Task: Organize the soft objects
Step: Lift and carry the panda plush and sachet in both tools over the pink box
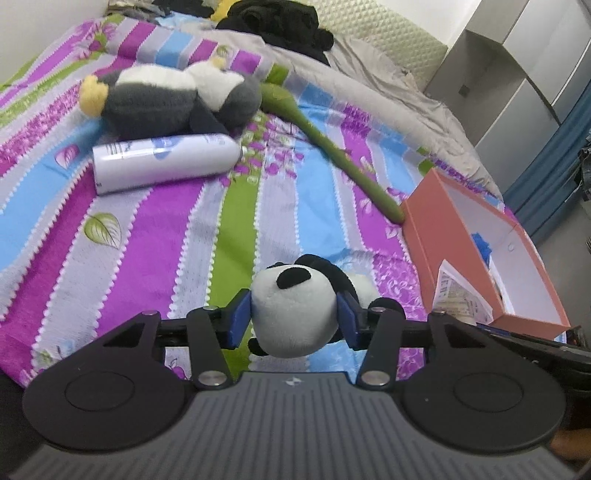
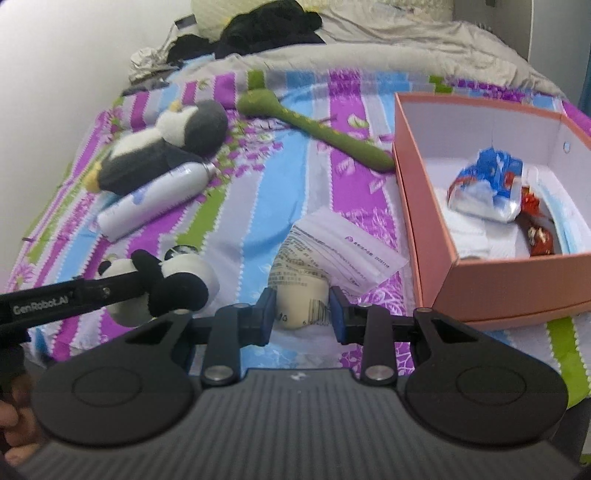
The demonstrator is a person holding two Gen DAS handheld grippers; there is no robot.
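Two hand-held grippers: each clamps a soft item, both held above the bed (image 1: 177, 206).
Left hand-held gripper (image 1: 293, 319): blue pads pressed into both sides of the panda plush (image 1: 295, 314), gripping it by its white head; in the right wrist view the panda hangs at the left, crossed by the gripper's black finger.
Right hand-held gripper (image 2: 303, 312): closed on a cream packet (image 2: 301, 299) in clear printed wrap; the white printed end of the wrap fans out beyond the fingertips.
Pink box (image 2: 509, 284): open, on the bed at the right, holding a blue-and-white wrapper (image 2: 487, 181), a red wrapper beside it and white tissue underneath.
Penguin plush (image 1: 173, 99): lying on the striped bedspread farther up the bed.
White spray can (image 1: 162, 162): on its side, touching the penguin's near flank.
Green plush stem (image 1: 332, 147): stretched diagonally, its tip just beside the box's far corner.
Black clothing (image 1: 280, 26): heaped at the head of the bed on grey bedding.
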